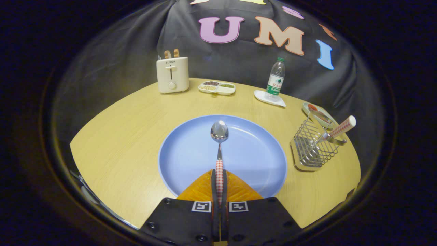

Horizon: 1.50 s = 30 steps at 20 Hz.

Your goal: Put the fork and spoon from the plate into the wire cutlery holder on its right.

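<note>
A spoon [219, 136] with a red-and-white checked handle points away from me over the blue plate [184, 153]. My gripper [219, 176] is shut on the spoon's handle, the orange fingers [201, 188] pressed on both sides of it. I cannot tell whether the bowl rests on the plate or hangs just above it. To the right of the plate stands the wire cutlery holder [312, 147]. The fork [336, 131] leans inside it, its checked handle sticking out up and to the right.
On the round wooden table [119, 136], a cream toaster [172, 74] with toast stands at the back left. A divided dish of beans [216, 87] and a water bottle [276, 80] on a white saucer sit further back. A small plate [319, 114] lies behind the holder.
</note>
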Tool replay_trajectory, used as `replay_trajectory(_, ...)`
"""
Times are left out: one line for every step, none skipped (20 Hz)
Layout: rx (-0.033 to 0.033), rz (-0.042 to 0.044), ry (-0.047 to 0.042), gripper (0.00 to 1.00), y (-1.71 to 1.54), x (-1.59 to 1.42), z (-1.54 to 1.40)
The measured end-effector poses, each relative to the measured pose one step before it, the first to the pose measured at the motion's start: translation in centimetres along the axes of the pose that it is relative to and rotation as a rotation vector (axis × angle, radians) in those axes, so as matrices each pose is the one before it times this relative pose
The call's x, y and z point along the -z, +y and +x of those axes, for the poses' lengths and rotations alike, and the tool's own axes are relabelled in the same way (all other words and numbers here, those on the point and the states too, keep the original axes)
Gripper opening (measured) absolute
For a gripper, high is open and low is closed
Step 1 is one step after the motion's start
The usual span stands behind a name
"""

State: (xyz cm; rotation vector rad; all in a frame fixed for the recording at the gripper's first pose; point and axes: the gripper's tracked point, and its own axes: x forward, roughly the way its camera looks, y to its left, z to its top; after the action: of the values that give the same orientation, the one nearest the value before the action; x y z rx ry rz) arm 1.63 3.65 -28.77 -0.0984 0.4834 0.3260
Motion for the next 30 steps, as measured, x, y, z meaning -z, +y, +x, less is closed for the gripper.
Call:
replay_trajectory(0.00006, 0.00717, 0.00482, 0.05, 0.171, -0.101, -0.05)
replay_trajectory(-0.00066, 0.00075, 0.00089, 0.05, 0.161, -0.136, -0.209)
replay_trajectory(0.00626, -0.00271, 0.00025, 0.05, -0.023, -0.229, -0.225)
replay_trajectory(0.00545, -0.00416, -0.00385, 0.05, -0.056, -0.459, -0.266)
replay_trajectory(0.00525, -0.00406, -0.00275, 0.05, 0.003, -0.4, -0.259)
replay_trajectory(0.00648, -0.00492, -0.0012, 0.05, -0.06, -0.516, -0.24)
replay_trajectory(0.00719, -0.00715, 0.00106, 0.04, -0.122, -0.485, -0.351)
replay_trajectory(0.00919, -0.00842, 0.00504, 0.05, -0.072, -0.539, -0.325)
replay_trajectory(0.01282, -0.00973, 0.00727, 0.05, -0.275, -0.544, -0.361)
replay_trajectory(0.01915, -0.00667, 0.01391, 0.05, -0.437, -0.549, -0.473)
replay_trajectory(0.01748, -0.00188, 0.01203, 0.05, -0.366, -0.525, -0.589)
replay_trajectory(0.02054, 0.00642, 0.01802, 0.05, -0.407, -0.633, -0.519)
replay_trajectory(0.01591, 0.01059, 0.01633, 0.05, -0.281, -0.65, -0.595)
replay_trajectory(0.01671, 0.01119, 0.01599, 0.05, -0.366, -0.648, -0.646)
replay_trajectory(0.01601, 0.00725, 0.01703, 0.05, -0.431, -0.633, -0.634)
replay_trajectory(0.02148, 0.00645, 0.02483, 0.05, -0.648, -0.491, -0.65)
replay_trajectory(0.01953, 0.00801, 0.03251, 0.05, -0.583, -0.372, -0.566)
replay_trajectory(0.0158, 0.01046, 0.02623, 0.05, -0.582, -0.307, -0.541)
replay_trajectory(0.01304, 0.01588, 0.02483, 0.05, -0.7, -0.447, -0.57)
replay_trajectory(0.01201, 0.02023, 0.02679, 0.05, -0.755, -0.395, -0.604)
replay_trajectory(0.00981, 0.02145, 0.02619, 0.05, -0.588, -0.334, -0.436)
replay_trajectory(0.01659, 0.01926, 0.02737, 0.05, -0.9, -0.47, -0.484)
replay_trajectory(0.01981, 0.01978, 0.0323, 0.05, -1.064, -0.179, -0.305)
replay_trajectory(0.01858, 0.02101, 0.03997, 0.05, -1.054, -0.108, -0.309)
replay_trajectory(0.01373, 0.027, 0.04372, 0.05, -0.803, -0.088, -0.152)
replay_trajectory(0.00865, 0.03263, 0.03971, 0.05, -0.804, -0.165, -0.312)
replay_trajectory(0.00569, 0.03565, 0.03826, 0.05, -0.62, -0.205, -0.2)
replay_trajectory(0.00964, 0.03387, 0.03707, 0.05, -0.759, -0.324, -0.231)
replay_trajectory(0.01185, 0.02812, 0.03836, 0.05, -0.726, -0.262, -0.054)
replay_trajectory(0.01282, 0.02327, 0.04135, 0.05, -0.693, -0.232, -0.085)
